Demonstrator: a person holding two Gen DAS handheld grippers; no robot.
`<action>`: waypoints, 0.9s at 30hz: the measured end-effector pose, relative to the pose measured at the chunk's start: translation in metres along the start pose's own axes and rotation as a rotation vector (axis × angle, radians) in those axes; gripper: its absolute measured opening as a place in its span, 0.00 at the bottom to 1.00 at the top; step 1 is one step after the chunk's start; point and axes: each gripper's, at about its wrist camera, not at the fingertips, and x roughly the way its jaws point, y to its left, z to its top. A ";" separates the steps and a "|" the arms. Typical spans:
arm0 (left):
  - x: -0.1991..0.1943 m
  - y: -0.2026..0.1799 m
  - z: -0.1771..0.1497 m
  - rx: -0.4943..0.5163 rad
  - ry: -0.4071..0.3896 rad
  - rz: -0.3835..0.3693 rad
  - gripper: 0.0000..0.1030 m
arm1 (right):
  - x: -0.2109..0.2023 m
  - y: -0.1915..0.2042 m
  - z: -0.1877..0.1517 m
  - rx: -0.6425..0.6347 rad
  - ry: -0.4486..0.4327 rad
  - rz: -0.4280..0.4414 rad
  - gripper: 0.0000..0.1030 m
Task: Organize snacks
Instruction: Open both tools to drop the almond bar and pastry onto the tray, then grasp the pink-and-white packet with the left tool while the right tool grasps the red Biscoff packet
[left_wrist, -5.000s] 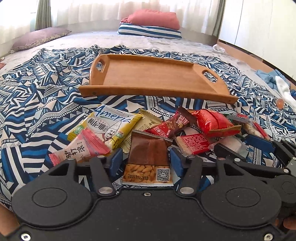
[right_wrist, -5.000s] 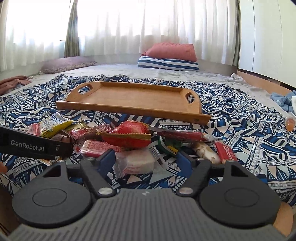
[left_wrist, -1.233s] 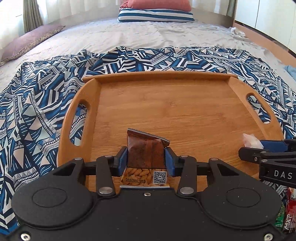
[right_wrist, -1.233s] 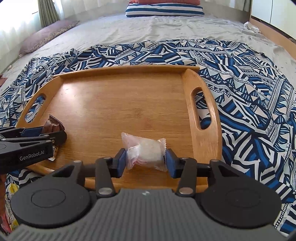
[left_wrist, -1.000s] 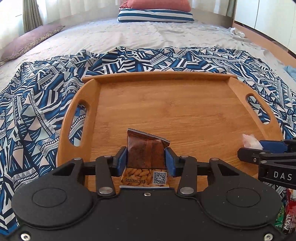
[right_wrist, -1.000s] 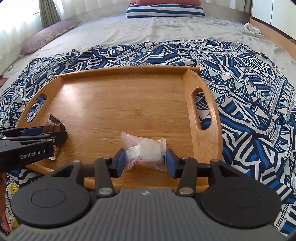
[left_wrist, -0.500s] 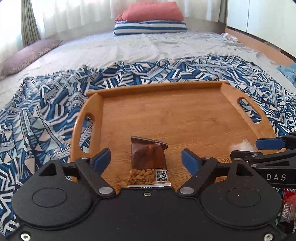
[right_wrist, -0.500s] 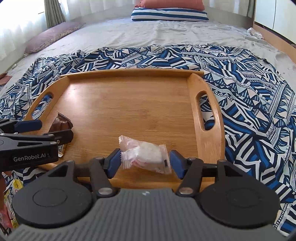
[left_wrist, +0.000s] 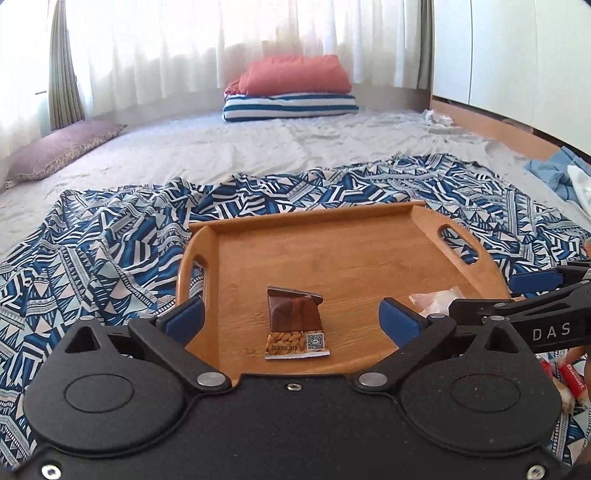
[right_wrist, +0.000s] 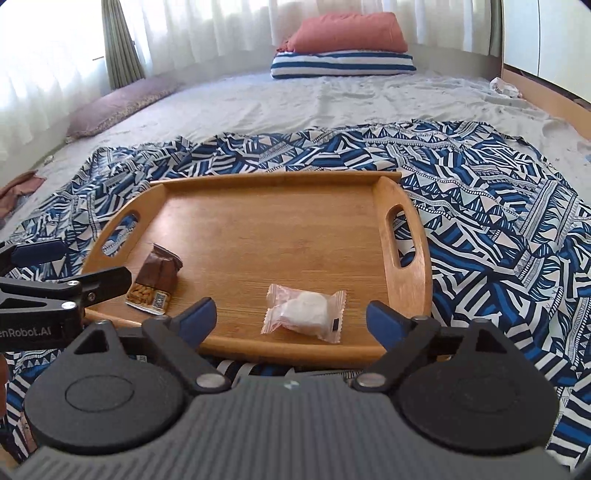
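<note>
A wooden tray (left_wrist: 351, 254) (right_wrist: 266, 221) lies on the patterned blue blanket. A brown almond packet (left_wrist: 295, 323) (right_wrist: 157, 278) lies flat at the tray's near left. A clear-wrapped white snack (right_wrist: 304, 314) (left_wrist: 436, 299) lies at its near right. My left gripper (left_wrist: 291, 319) is open and empty, its pads either side of the almond packet without touching. My right gripper (right_wrist: 291, 314) is open and empty, astride the white snack. Each gripper shows at the edge of the other's view.
The blanket (right_wrist: 498, 221) covers a grey mattress (left_wrist: 258, 144). Red snack packets (left_wrist: 570, 376) lie at the right edge, below the right gripper. Pillows (left_wrist: 291, 92) are stacked at the far end, another pillow (right_wrist: 118, 103) is far left, blue clothes (left_wrist: 557, 170) lie far right.
Both grippers carried their snacks from the pile to the tray, opened and let go. In the last half second both pulled back and tilted up, jaws wider.
</note>
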 end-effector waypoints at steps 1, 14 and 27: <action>-0.005 0.001 -0.003 -0.001 -0.007 0.000 0.98 | -0.004 0.000 -0.003 0.000 -0.010 0.004 0.97; -0.065 0.011 -0.040 -0.018 -0.121 -0.032 1.00 | -0.051 -0.013 -0.042 0.018 -0.143 -0.007 1.00; -0.108 0.020 -0.068 0.039 -0.172 0.011 1.00 | -0.078 -0.025 -0.072 -0.027 -0.203 -0.068 1.00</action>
